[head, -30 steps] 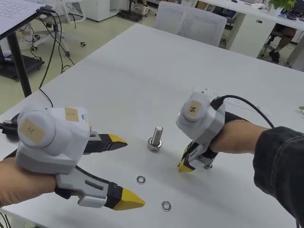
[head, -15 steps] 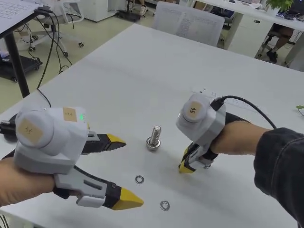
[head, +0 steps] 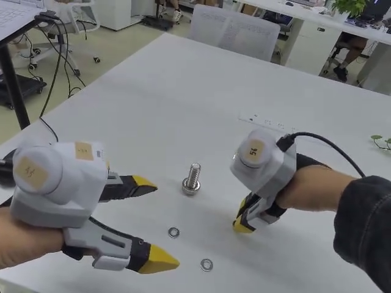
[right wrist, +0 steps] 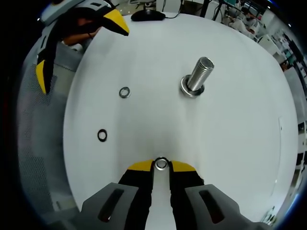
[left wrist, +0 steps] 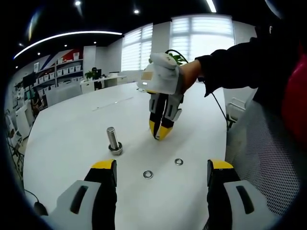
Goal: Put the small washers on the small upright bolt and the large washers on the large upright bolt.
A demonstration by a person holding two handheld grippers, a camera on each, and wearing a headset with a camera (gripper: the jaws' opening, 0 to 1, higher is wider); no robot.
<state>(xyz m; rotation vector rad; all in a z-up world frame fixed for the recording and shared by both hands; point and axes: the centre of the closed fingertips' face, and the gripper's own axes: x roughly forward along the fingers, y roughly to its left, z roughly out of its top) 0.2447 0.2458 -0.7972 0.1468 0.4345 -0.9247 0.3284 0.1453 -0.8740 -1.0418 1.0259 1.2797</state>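
Steel washer (right wrist: pixel 161 163) sits pinched in the nearly closed right gripper (right wrist: pixel 161 166), right of the large bolt (right wrist: pixel 195 76); the left gripper (left wrist: pixel 161 165) gapes empty. Gripped by its thin edge, it may flick out.

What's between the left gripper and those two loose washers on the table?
Nothing visible: bare tabletop separates the open left gripper from the nearer washer and the farther washer. The bolt stands off to the side.
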